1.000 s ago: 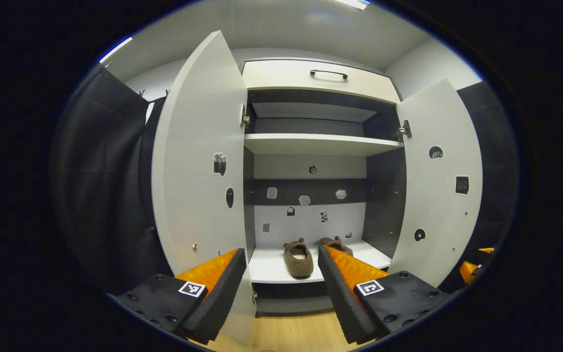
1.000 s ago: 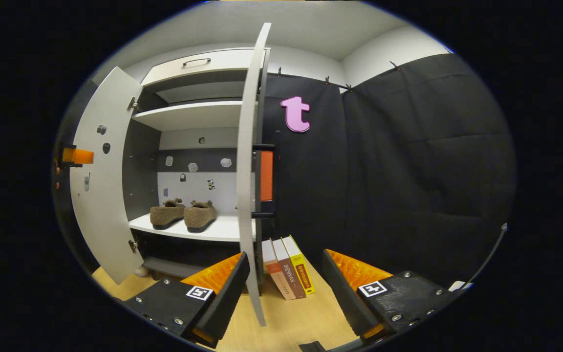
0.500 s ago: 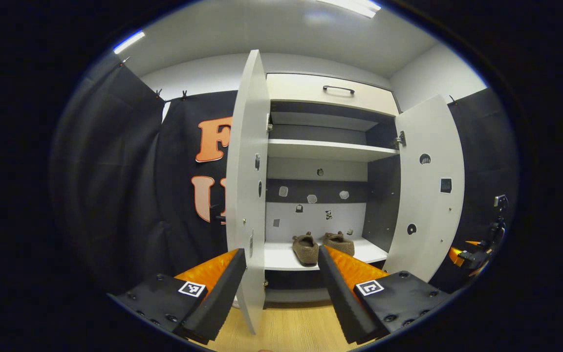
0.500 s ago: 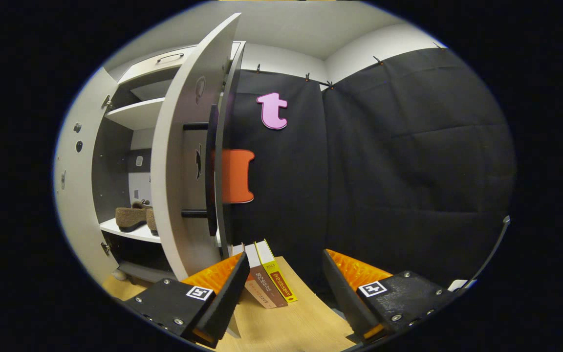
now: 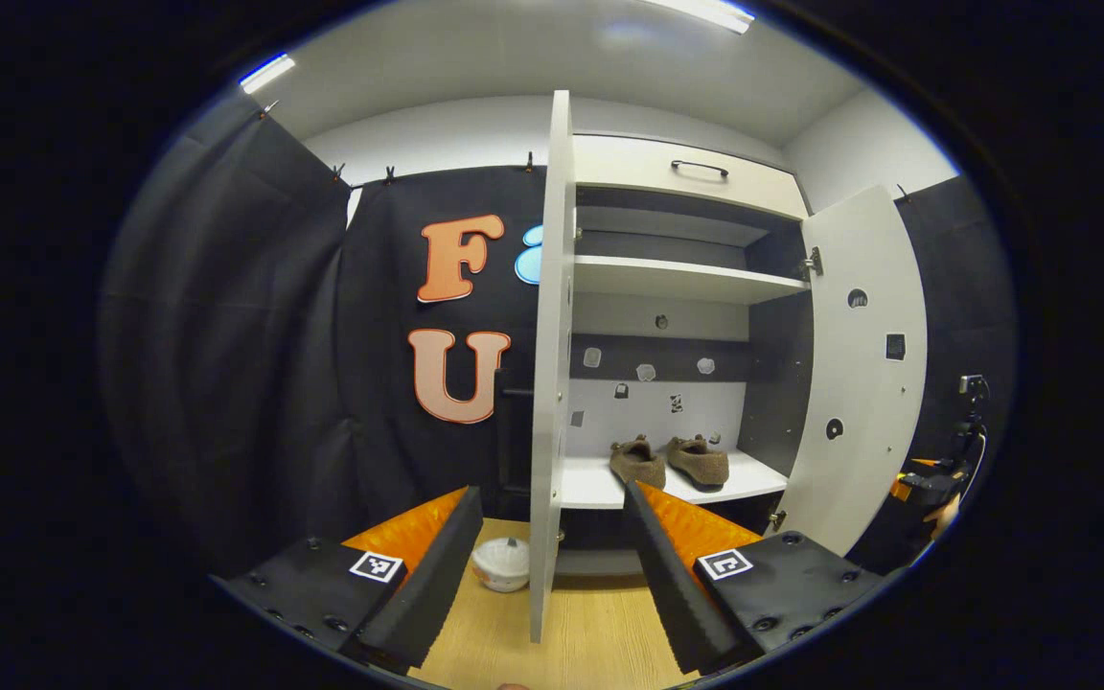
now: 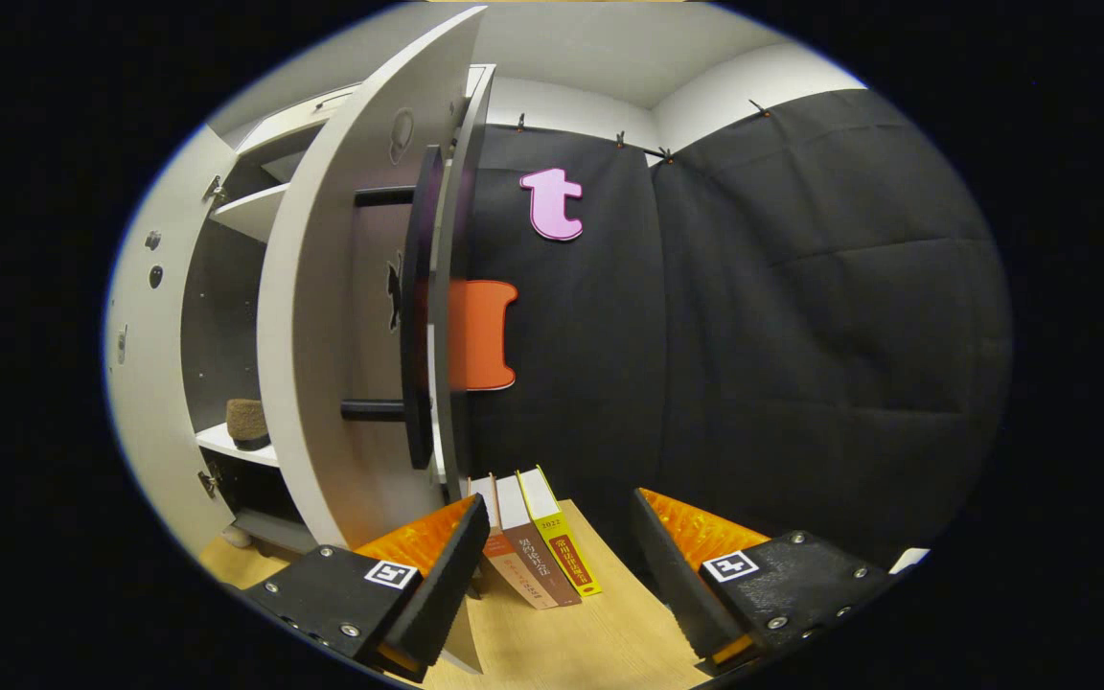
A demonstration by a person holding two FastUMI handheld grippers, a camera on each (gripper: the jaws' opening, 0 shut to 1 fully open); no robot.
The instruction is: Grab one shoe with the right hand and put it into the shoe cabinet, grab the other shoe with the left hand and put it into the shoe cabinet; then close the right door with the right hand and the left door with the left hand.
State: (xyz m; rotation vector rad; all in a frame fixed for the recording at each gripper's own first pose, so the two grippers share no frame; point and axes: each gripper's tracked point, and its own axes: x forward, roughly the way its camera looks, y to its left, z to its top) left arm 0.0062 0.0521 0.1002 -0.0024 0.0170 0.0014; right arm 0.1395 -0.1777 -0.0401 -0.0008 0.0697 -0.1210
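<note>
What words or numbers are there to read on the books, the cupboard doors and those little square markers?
"2022": top of the yellow book's spine, on the wooden floor.
Other print on that spine and on the brown book's spine: too blurred to read.
Small dark stickers inside the white cabinet door: too small to read.
Black-and-white square marker: a pattern, no words.

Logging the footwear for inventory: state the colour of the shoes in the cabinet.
Brown and fuzzy; the shoes show best in the left gripper view.
</note>
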